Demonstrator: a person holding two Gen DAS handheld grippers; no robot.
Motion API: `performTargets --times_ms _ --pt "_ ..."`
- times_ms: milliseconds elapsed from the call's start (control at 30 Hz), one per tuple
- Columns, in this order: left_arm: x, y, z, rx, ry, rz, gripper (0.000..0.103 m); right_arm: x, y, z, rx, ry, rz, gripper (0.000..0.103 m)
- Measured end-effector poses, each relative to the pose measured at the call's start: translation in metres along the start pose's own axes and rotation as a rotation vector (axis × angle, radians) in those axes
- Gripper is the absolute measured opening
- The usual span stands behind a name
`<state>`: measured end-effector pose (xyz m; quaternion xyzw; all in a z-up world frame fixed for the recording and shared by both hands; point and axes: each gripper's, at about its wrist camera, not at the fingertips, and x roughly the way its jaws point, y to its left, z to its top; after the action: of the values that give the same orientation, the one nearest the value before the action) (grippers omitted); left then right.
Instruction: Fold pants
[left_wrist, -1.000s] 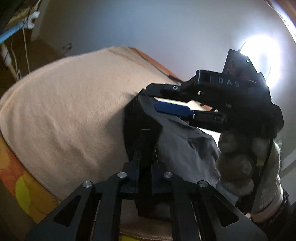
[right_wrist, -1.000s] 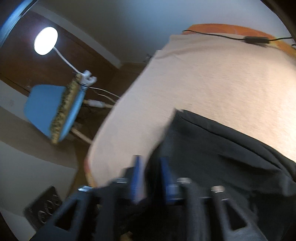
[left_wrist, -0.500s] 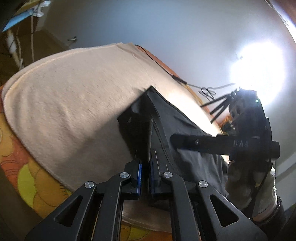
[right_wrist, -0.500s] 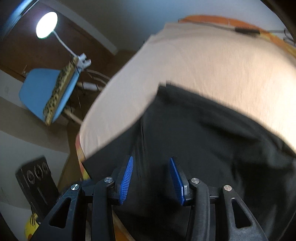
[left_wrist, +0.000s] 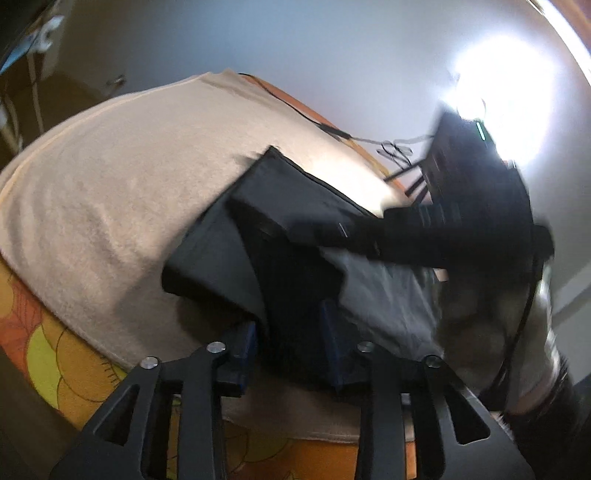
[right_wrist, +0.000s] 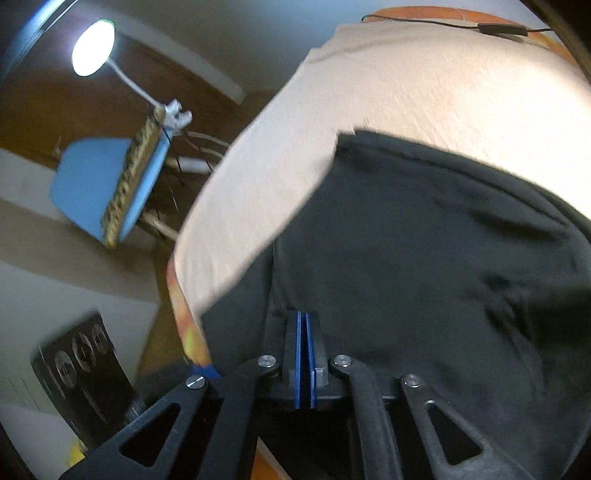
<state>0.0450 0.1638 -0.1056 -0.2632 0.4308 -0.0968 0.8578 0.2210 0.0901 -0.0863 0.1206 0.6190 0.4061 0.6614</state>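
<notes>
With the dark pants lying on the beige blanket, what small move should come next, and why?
Probably lift the right hand-held gripper and carry its edge over. Its blue pads look pressed together at the near edge of the pants, while the left hand-held gripper is opening with cloth between its pads, so only the right seems to grip.

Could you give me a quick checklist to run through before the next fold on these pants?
1. Right gripper has the cloth: cannot tell; its blue pads are pressed together at the pants' near edge, but no fabric shows between them.
2. Left gripper released: ok; jaws are opening, with dark fabric between them.
3. Pants fully on the beige blanket: not ok; the near edge overhangs it.
4. Fabric smooth: not ok; wrinkles show on the right side.
5. Black cable away from the pants: ok.
</notes>
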Motion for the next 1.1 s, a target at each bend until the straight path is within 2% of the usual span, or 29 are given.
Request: performTargets --times_ms 100,200,267,333,600,667,800,833,867,900,933,1033,1100 --pt "0.007 -0.015 -0.002 0.064 0.013 0.035 0.043 0.009 0.015 0.012 -0.005 0.001 0.056 0.000" --pt "0.012 -0.016 -0.001 0.058 0.018 0.052 0.043 0.021 0.037 0.016 -0.043 0.023 0.095 0.002" --pt "0.011 -0.009 0.000 0.020 0.014 0.057 0.043 0.020 0.043 0.017 -0.034 0.025 0.113 0.012" --pt "0.008 0.003 0.002 -0.033 -0.003 0.046 0.043 0.009 0.038 0.019 0.001 -0.013 0.144 0.032" --pt "0.004 0.015 0.008 -0.110 -0.047 0.066 0.044 -0.038 -0.002 0.014 0.056 -0.082 0.067 0.038" --pt "0.009 0.010 0.009 -0.098 -0.049 0.077 0.051 -0.041 -0.013 0.011 0.073 -0.075 0.056 0.038" --pt "0.019 -0.004 0.014 -0.013 -0.060 0.144 0.052 -0.039 -0.023 0.008 0.108 -0.064 0.057 0.038" --pt "0.021 -0.006 0.015 0.011 -0.065 0.164 0.050 -0.041 -0.024 0.007 0.107 -0.068 0.061 0.038" --pt "0.024 -0.008 0.016 0.019 -0.068 0.173 0.039 -0.045 -0.026 0.005 0.106 -0.070 0.062 0.038" --pt "0.026 -0.008 0.016 0.022 -0.068 0.176 0.016 -0.049 -0.027 0.004 0.106 -0.075 0.059 0.038" --pt "0.027 -0.006 0.017 0.016 -0.067 0.176 0.009 -0.052 -0.027 0.004 0.105 -0.082 0.055 0.038" --pt "0.025 -0.003 0.016 -0.008 -0.094 0.155 0.006 -0.065 -0.030 0.003 0.107 -0.105 0.033 0.044" --pt "0.020 -0.011 0.014 0.035 -0.119 0.153 0.006 -0.074 -0.034 0.003 0.115 -0.119 0.025 0.051"
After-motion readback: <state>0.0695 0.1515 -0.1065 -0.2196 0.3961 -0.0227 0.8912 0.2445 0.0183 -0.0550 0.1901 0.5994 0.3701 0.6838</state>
